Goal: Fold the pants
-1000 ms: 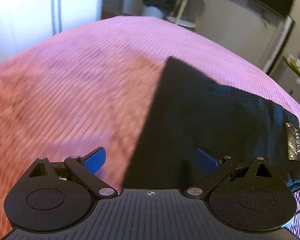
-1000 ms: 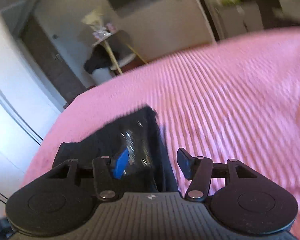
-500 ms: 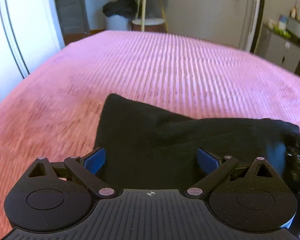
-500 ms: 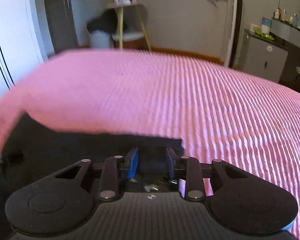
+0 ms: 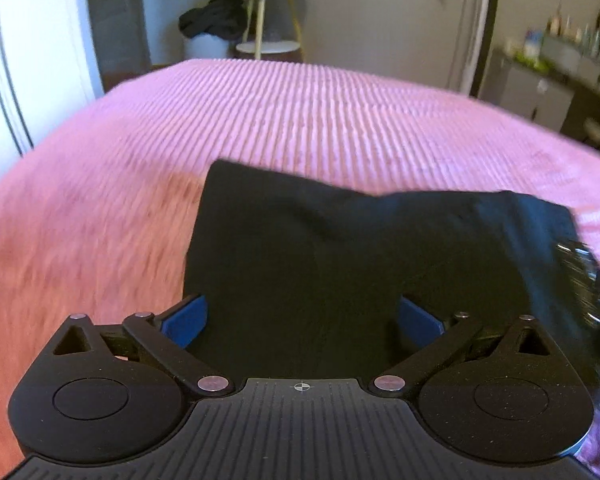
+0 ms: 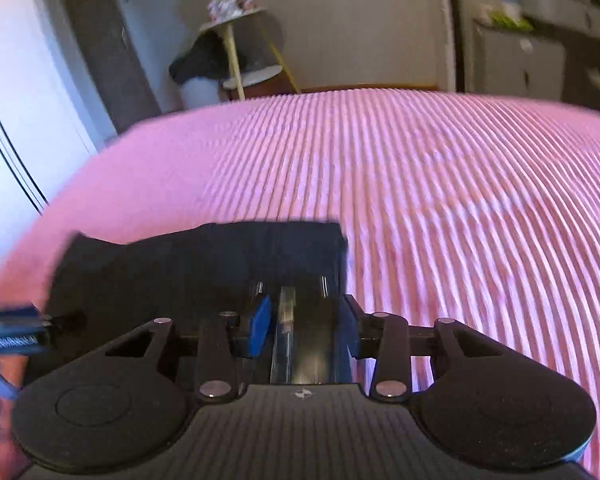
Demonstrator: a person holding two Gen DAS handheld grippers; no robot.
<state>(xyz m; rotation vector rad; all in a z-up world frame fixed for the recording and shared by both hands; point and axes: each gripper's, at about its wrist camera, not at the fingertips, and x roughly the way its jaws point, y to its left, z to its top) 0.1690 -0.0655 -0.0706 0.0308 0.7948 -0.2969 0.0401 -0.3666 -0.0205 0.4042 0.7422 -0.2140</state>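
The black pants (image 5: 340,260) lie folded into a compact bundle on the pink ribbed bedspread (image 5: 300,112). My left gripper (image 5: 300,320) is wide open, its blue pads on either side of the bundle's near left part. In the right wrist view the pants (image 6: 204,264) lie low and left. My right gripper (image 6: 304,320) is partly open over the bundle's right end, where a shiny label shows between its fingers. It holds nothing that I can see. The left gripper shows blurred at the left edge of the right wrist view (image 6: 12,332).
The bedspread (image 6: 460,220) stretches far ahead and to the right. Beyond the bed stand a small round side table (image 5: 266,12), a white bin with dark clothes (image 5: 208,36), a white wardrobe at the left and a cabinet (image 5: 540,92) at the right.
My right gripper, nearly shut half a second ago, has opened part way and shifted over the bundle's right end. The left gripper stayed open and moved slightly closer over the pants.
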